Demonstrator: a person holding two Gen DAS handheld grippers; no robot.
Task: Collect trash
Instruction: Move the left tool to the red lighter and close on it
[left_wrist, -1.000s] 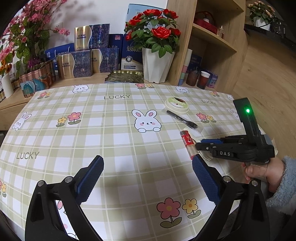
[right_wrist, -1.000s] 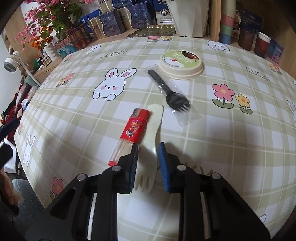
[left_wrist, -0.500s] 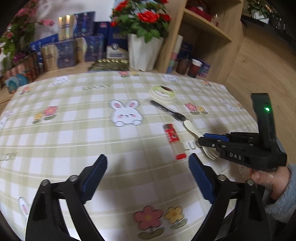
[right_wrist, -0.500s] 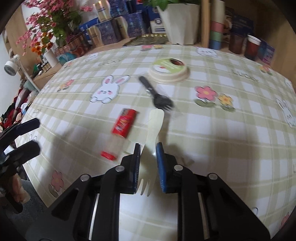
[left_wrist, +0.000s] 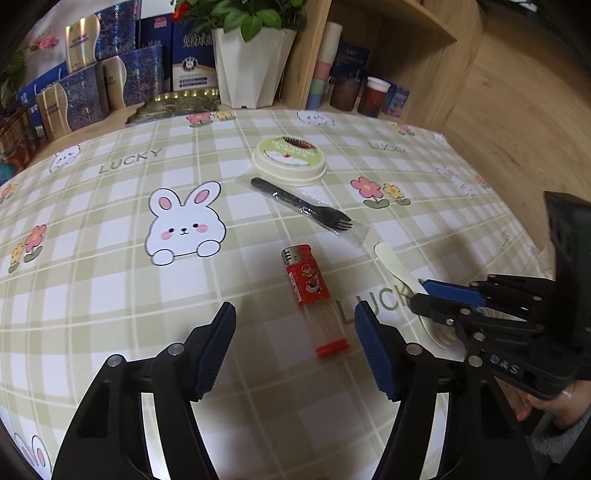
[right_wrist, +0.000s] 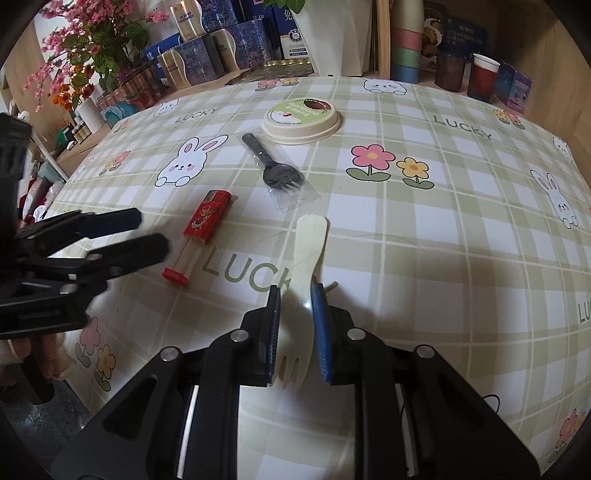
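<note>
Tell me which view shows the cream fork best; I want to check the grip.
The right wrist view: the cream fork lies whole between the right claw's pads. The left wrist view shows only its handle end; the right claw covers the middle.

Black tool (left_wrist: 295, 347), blue ribbed pads (left_wrist: 376, 354), silver screws, grey fuzzy sleeve (left_wrist: 569, 446)

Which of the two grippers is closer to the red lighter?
Left. The left gripper has its closing jaws either side of the lighter, not touching; the right gripper sits off to the side, gripping a cream fork.

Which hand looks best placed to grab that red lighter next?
Left. The left gripper, its jaws just closing, already has the lighter between them, untouched. The right gripper is shut on the fork.
</note>
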